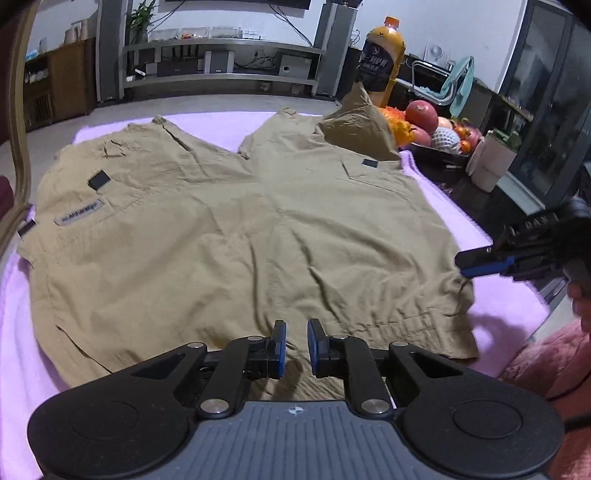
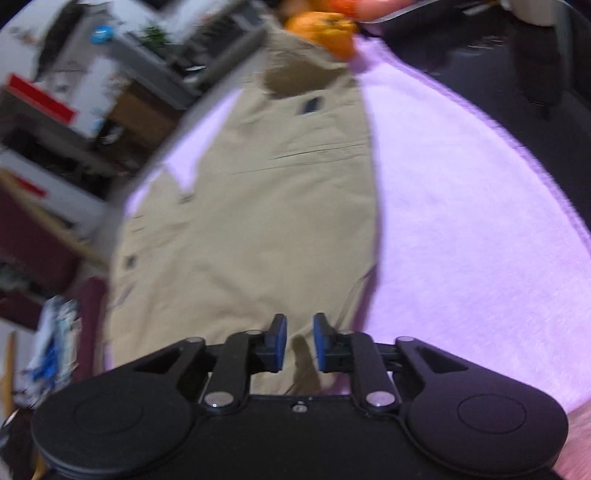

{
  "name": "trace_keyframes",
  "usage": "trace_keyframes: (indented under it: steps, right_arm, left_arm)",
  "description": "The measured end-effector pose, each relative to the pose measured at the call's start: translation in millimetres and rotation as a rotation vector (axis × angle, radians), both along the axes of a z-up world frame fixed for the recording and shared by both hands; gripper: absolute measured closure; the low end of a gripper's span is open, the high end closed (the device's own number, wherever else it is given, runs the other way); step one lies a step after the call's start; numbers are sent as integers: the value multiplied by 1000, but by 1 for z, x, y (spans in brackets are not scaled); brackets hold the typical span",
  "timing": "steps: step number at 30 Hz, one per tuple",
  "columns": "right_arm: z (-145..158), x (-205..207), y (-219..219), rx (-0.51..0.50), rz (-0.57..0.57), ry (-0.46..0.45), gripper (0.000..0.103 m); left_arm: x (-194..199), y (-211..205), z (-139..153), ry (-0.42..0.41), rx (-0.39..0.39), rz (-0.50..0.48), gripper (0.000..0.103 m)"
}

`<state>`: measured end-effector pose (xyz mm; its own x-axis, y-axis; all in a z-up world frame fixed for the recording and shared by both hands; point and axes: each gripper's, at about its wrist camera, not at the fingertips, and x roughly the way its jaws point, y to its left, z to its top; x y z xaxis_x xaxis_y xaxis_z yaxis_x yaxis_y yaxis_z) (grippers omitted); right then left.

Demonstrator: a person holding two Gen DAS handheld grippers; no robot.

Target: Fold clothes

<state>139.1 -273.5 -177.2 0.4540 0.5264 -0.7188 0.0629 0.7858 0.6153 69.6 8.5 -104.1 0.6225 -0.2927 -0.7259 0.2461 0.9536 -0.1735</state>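
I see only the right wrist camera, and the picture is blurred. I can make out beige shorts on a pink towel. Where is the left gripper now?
Observer: The left gripper is above the near edge of the shorts. Its pads are a little apart, with nothing between them.
Operator: Is there any marking on that side?
Observer: Yes, a grey label is sewn on the left part of the shorts.
Operator: What stands behind the orange fruit?
Observer: A tall bottle of orange drink stands upright there, behind the raised far corner of the shorts.
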Motion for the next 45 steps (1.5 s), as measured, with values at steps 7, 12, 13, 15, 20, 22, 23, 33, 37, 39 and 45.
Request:
trace_keyframes:
  steps: [7,12,13,15,20,22,23,33,37,39,45]
  right_arm:
    - [-17,4,40,-6,215,101,84]
    - [-13,3,36,-63,198,123,97]
    - [-7,1,32,-52,185,108,93]
    - [13,1,17,46,140,29,85]
    - [91,5,-14,66,36,-240,84]
    - [121,11,-24,54,17,-338,84]
    - [135,14,-30,58,8,-384,83]
    - [123,65,-112,149,-233,-544,75]
    - [53,104,-127,143,-279,-303,75]
    - [31,114,-135,185,-308,-224,75]
    - [15,119,-137,234,-327,-169,73]
  left_arm:
    - [8,-21,-24,58,91,-64,83]
    - [10,-15,-18,99,94,-52,81]
    - [9,-15,-11,77,102,-46,89]
    - [5,-20,10,-20,135,-26,94]
    - [7,-42,69,-188,49,-30,93]
    - [12,-58,86,-232,14,-42,93]
    - [16,-67,91,-242,-8,-54,93]
    - [62,-192,37,-155,77,-165,62]
    - [73,-233,0,-124,205,-206,55]
    - [77,-246,-11,-96,251,-218,54]
    - [73,-265,-31,-44,392,-270,48]
